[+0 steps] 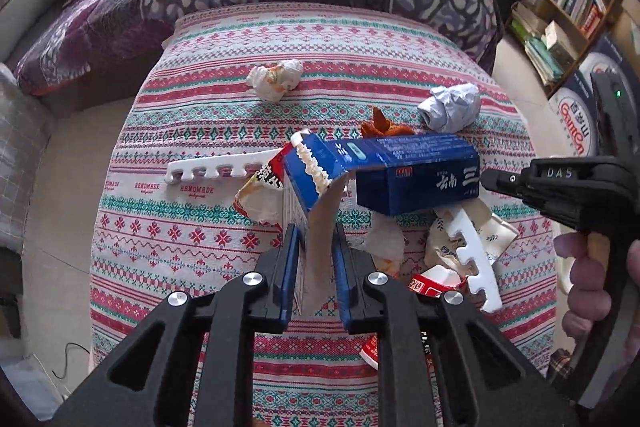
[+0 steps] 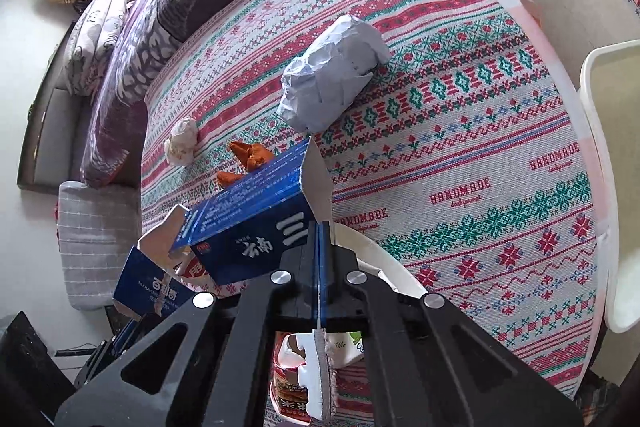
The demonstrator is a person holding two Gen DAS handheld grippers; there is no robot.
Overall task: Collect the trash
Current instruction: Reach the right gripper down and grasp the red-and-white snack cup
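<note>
— Jaws of the left gripper point(image 1: 315, 259): clamped on the torn cardboard flap of the small blue carton point(image 1: 310, 179), lifted off the patterned tablecloth point(image 1: 192, 227).
— And the right gripper point(image 2: 323, 267)?
— Pressed together on the white notched foam strip point(image 2: 318, 371), beside the long dark blue box point(image 2: 256, 227) lying mid-table.
— Other trash?
— Crumpled grey paper ball point(image 2: 334, 75) toward the far right edge, white wrapper wad point(image 1: 276, 79) toward the far edge, orange scraps point(image 1: 382, 125) behind the box, second foam strip point(image 1: 220, 169) left of the carton.
</note>
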